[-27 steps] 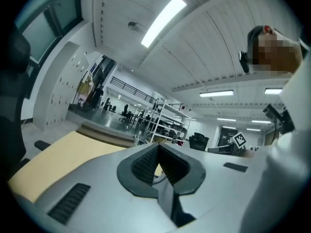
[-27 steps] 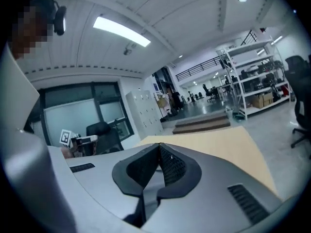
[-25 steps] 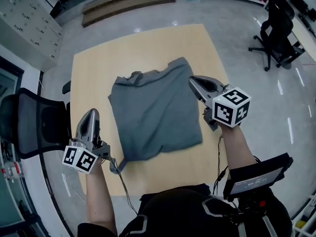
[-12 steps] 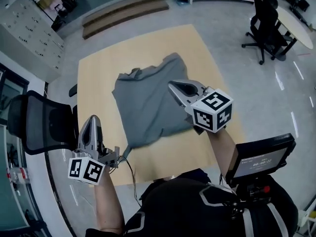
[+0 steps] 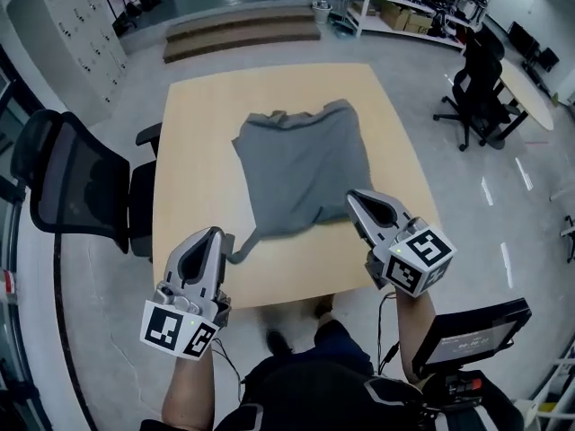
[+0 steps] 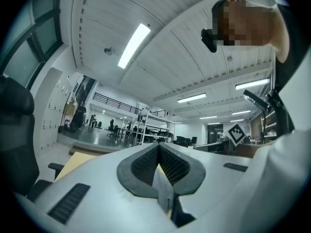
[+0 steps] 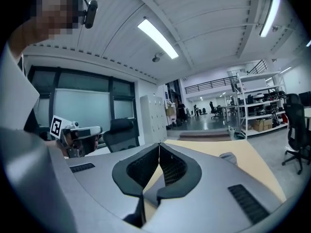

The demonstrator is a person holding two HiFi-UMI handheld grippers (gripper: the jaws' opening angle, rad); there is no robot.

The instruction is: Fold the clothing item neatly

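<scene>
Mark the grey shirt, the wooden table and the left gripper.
grey fabric T-shirt (image 5: 301, 164), head view, middle of the cloth.
light wooden square table (image 5: 198, 178), head view, bare top left of the shirt.
left gripper (image 5: 214, 234), head view, between its shut fingertips.

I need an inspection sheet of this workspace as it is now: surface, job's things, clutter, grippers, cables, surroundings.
Surface: light wooden table, only the garment on it.
Job's things: grey shirt partly folded mid-table; one sleeve trails towards the near edge.
Clutter: nothing seen.
Grippers: left gripper and right gripper both shut, nothing between the jaws.
Cables: one cable hangs below the right gripper.
Surroundings: black office chair left of the table, steps beyond it.
</scene>
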